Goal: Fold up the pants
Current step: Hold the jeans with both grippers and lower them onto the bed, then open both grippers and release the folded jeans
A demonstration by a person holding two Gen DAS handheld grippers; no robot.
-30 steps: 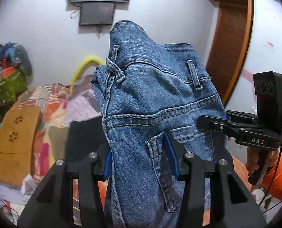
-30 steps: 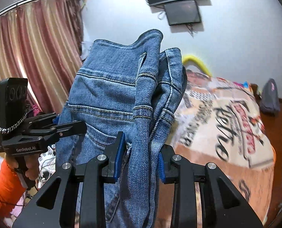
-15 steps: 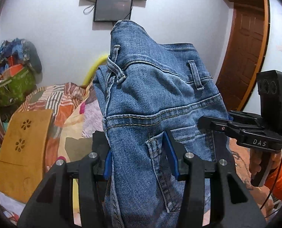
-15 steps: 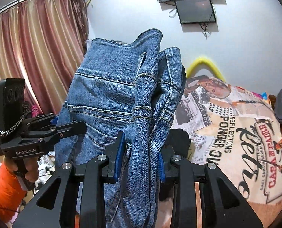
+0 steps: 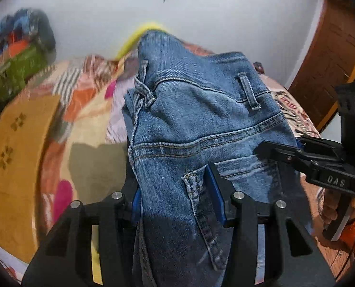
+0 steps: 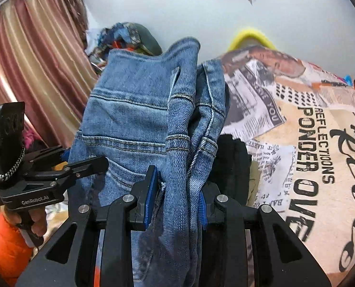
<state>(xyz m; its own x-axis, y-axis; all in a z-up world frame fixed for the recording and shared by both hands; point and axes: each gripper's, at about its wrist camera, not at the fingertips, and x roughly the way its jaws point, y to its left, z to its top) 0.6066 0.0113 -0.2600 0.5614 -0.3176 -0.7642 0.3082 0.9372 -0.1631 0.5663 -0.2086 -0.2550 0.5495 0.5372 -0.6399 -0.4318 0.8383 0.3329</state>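
Blue denim jeans (image 5: 201, 124) hang folded between both grippers, held in the air above a bed. My left gripper (image 5: 177, 193) is shut on the jeans near a back pocket. My right gripper (image 6: 177, 193) is shut on the bunched waistband side of the jeans (image 6: 139, 110). The right gripper also shows in the left wrist view (image 5: 304, 157) at the right, clamped on the denim's edge. The left gripper shows in the right wrist view (image 6: 65, 165) at the left. The legs hang below, out of sight.
A bed with a printed cover (image 6: 309, 143) lies below and ahead. A dark garment (image 6: 232, 165) lies on it behind the jeans. A wooden panel (image 5: 12, 157) stands left, a brown door (image 5: 330, 55) right, curtains (image 6: 29, 67) and a clothes pile (image 5: 17, 47) at the back.
Both grippers have tilted down toward the bed while still holding the jeans. More of the bed shows now and the wall screen has slid to the top edge.
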